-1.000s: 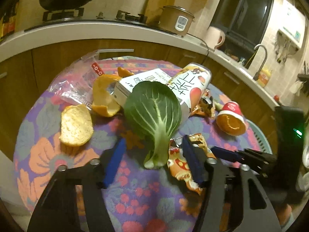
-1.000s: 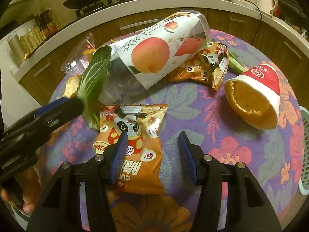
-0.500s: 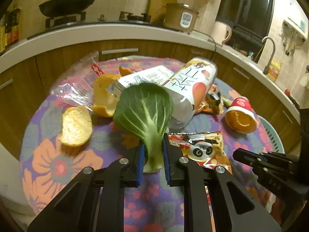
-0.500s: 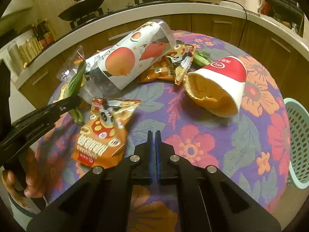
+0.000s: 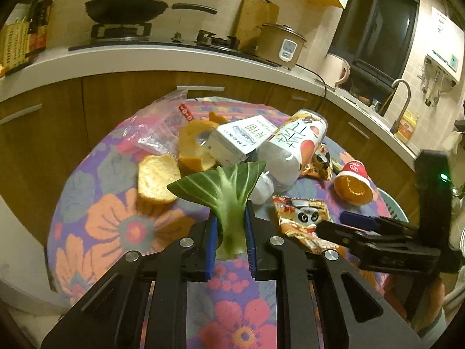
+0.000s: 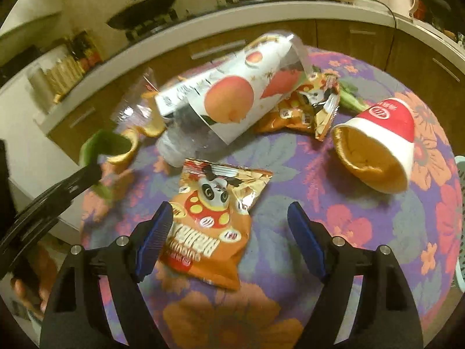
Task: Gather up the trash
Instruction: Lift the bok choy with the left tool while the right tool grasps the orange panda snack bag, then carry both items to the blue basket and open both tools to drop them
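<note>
Trash pickup is under way: the left gripper (image 5: 231, 232) has its jaws clamped on a green bok-choy leaf (image 5: 223, 186). The right gripper (image 6: 229, 241), its jaws having just opened wide, straddles the near end of an orange foil panda snack packet (image 6: 212, 221) on the desk (image 6: 343, 209); it should lower and close next.

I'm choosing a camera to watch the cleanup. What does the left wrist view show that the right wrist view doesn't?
Left wrist only: the left gripper gripping the leaf stem, and a bread piece. Right wrist only: the right gripper, open, over the panda bag. Both: bottle, red cup.
</note>
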The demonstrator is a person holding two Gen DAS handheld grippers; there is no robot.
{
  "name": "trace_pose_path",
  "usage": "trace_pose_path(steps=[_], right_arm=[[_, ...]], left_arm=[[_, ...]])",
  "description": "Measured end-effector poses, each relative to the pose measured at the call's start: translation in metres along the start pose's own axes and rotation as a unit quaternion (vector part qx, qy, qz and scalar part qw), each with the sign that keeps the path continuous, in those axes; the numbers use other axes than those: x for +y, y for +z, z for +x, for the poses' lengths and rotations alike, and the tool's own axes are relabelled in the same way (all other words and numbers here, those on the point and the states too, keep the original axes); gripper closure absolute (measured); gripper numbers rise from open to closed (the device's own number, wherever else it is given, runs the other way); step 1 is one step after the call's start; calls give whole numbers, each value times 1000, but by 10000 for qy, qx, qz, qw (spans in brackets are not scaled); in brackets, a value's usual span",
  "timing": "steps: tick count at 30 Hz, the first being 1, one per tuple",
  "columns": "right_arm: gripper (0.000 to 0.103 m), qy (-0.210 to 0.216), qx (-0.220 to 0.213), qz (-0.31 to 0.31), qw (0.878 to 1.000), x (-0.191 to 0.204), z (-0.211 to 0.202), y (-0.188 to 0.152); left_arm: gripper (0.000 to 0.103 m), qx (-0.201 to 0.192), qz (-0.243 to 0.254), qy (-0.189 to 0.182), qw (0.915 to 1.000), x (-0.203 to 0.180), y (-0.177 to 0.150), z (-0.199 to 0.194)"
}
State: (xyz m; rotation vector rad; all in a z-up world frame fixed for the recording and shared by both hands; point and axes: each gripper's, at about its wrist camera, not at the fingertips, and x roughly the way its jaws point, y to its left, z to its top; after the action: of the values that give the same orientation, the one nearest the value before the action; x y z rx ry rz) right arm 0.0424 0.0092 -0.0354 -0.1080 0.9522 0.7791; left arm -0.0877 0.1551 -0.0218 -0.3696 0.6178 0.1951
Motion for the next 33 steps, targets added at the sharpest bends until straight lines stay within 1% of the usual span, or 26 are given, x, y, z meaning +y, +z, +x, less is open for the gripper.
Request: trace_pose_path(steps=[1, 3, 4, 5, 6, 7, 8, 10, 12, 14, 17, 21, 25, 33], right_arm=[[29, -179, 46, -62, 9998, 3, 6, 1], [37, -359, 162, -227, 9990, 11, 16, 1], [44, -504, 120, -368, 9980, 17, 17, 1], [54, -575, 137, -566, 9966, 24, 19, -2], [60, -625, 121, -707, 9955, 29, 19, -5], [67, -640, 109, -863, 9942, 36, 18, -7], [70, -649, 81, -929, 9935, 38, 17, -9], [83, -582, -47, -964, 9936, 39, 10, -11], [88, -407, -159, -876, 9952, 33, 1, -14], [93, -376, -253, -841, 9954, 30, -6, -16], [95, -370, -461, -764, 9953, 19, -22, -18], [95, -426, -691, -580, 9950, -2, -46, -17], [95, -510, -931, -345, 9938, -26, -70, -14], [95, -877, -1493, 275, 9845, -99, -127, -17]], left_arm=[[88, 26, 10, -6, 10000, 1, -2, 0], [88, 40, 56, 15, 10000, 1, -4, 0], [88, 39, 59, 1, 10000, 1, -4, 0], [88, 27, 49, -33, 10000, 2, -5, -1], [88, 16, 41, -56, 10000, 2, -5, -2], [88, 3, 27, -77, 10000, 3, -5, -2], [88, -1, 23, -77, 10000, 3, -4, -2], [88, -15, 62, -70, 10000, 1, -3, -2], [88, -26, 106, -100, 9999, -3, -2, -3], [88, -52, 192, -131, 9997, -9, 0, -3], [88, -119, 334, -214, 9991, -24, 4, -5], [88, -168, 543, -330, 9978, -46, 10, -4], [88, -230, 808, -523, 9951, -77, 17, 0], [88, -232, 1299, -981, 9864, -146, 30, 16]])
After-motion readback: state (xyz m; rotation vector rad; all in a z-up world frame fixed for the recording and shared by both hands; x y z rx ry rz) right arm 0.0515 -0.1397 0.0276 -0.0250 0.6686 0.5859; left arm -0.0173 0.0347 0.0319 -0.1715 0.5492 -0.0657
